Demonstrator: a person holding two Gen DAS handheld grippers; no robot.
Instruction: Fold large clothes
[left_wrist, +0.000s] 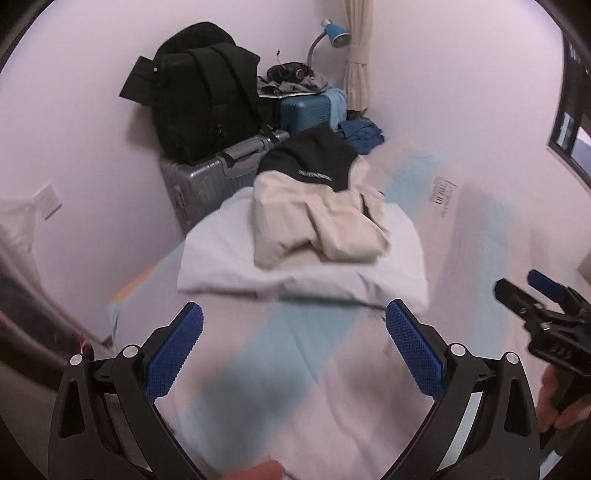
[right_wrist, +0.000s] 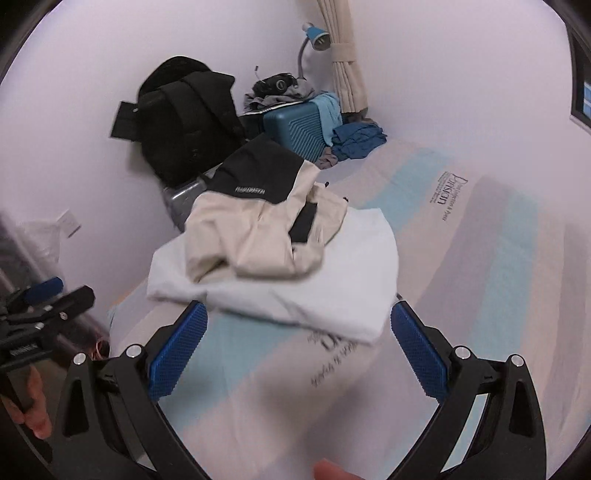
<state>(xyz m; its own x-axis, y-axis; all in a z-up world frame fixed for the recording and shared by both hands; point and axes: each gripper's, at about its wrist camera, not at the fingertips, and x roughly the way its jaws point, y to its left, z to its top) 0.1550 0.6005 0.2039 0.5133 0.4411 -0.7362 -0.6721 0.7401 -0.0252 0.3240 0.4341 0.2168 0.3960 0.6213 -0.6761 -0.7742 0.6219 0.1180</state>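
Atop the white garment (right_wrist: 317, 291) lies a beige-and-black jacket (right_wrist: 255, 236) (soft, bulky, likely slippery): grasp its hem. Left gripper (left_wrist: 293, 347) and right gripper (right_wrist: 297, 350) fingers spread apart, empty.

Both fisheye views were evenly and softly lit, with a pinkish-violet cast on the walls and only faint shadows. Motion blur smeared the mattress (left_wrist: 461, 229) and the white garment (right_wrist: 332, 280). Straight lines bowed toward dark, vignetted corners, and no glare appeared.
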